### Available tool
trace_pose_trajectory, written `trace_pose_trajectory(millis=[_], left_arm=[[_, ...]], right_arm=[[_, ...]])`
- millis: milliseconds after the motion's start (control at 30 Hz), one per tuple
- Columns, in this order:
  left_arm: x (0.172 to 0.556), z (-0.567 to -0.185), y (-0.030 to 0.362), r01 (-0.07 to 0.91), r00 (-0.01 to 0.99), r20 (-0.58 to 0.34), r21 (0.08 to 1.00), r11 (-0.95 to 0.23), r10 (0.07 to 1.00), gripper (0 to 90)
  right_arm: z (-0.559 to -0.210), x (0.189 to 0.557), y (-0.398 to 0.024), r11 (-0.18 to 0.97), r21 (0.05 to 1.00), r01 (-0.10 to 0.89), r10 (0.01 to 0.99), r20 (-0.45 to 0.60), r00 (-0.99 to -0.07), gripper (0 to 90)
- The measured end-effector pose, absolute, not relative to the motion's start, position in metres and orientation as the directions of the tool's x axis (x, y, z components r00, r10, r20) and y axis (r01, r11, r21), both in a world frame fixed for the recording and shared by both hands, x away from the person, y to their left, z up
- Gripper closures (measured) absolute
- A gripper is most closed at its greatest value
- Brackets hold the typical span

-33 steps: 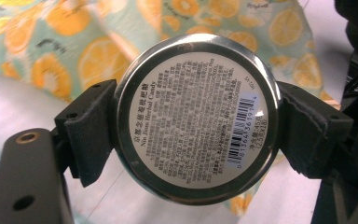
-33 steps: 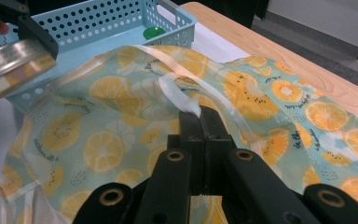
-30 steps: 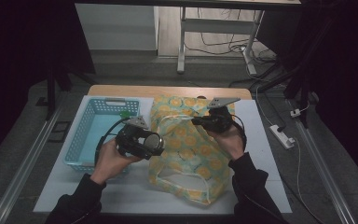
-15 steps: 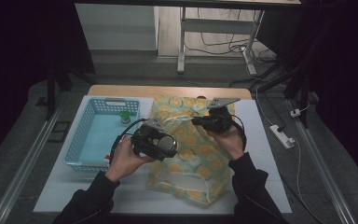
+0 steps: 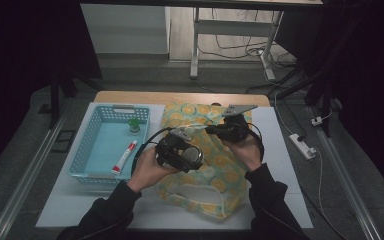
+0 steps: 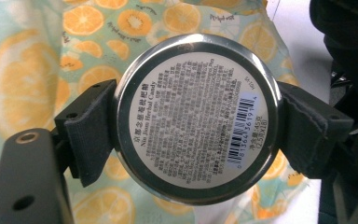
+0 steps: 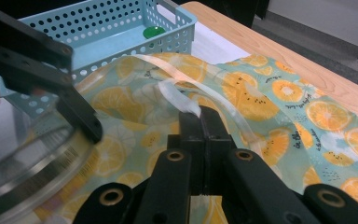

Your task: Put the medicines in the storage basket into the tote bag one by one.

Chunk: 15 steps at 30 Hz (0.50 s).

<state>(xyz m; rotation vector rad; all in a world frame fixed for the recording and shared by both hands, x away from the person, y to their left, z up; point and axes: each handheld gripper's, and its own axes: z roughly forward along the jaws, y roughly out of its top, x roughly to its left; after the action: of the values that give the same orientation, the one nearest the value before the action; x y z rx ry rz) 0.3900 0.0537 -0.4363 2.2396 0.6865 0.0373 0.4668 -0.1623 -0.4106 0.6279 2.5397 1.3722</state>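
I have the round tin (image 6: 196, 119) clamped in my left gripper (image 5: 180, 152), its fingers (image 6: 92, 133) pressing the rim at nine and three o'clock in the left gripper view. The tin hangs above the orange-print bag (image 5: 207, 165), which lies on the bench (image 5: 280, 150) at three o'clock from the blue basket (image 5: 92, 145). My right gripper (image 5: 215, 131) is clenched on the bag's pale handle (image 7: 179, 100), lifting it near the mouth.

The tin looks like stiff metal, light, with a smooth rim I judge slippery; a squeeze across its widest point, as now, seems the sound hold. It has no long axis to speak of: a flat disc, its labelled face with barcode turned squarely to the left gripper's camera, thin axis running along the fingers' line of sight.

The bag is soft cloth and will sag and fold wherever unsupported, so the handle strikes me as the best grip. Its long axis runs twelve to six in the high view, handle at the twelve end. A tube (image 5: 124, 156) and green cap (image 5: 134, 124) lie in the basket.
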Motion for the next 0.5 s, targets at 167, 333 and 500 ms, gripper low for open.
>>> trace_pose_trajectory(millis=[167, 333, 500], left_arm=[[0.400, -0.446, 0.045, 0.469, 0.853, -0.184, 0.680, -0.563, 0.488, 20.2], [0.408, -0.455, 0.037, 0.470, 0.853, -0.175, 0.669, -0.576, 0.492, 20.1], [0.416, -0.461, 0.031, 0.471, 0.847, -0.149, 0.657, -0.589, 0.511, 20.1]], right_arm=[[-0.412, 0.468, -0.162, 0.487, 0.829, 0.277, 0.448, 0.035, -0.893, 90.0], [-0.412, 0.467, -0.161, 0.487, 0.829, 0.275, 0.449, 0.033, -0.893, 90.0], [-0.412, 0.467, -0.161, 0.484, 0.831, 0.274, 0.448, 0.034, -0.893, 90.0]])
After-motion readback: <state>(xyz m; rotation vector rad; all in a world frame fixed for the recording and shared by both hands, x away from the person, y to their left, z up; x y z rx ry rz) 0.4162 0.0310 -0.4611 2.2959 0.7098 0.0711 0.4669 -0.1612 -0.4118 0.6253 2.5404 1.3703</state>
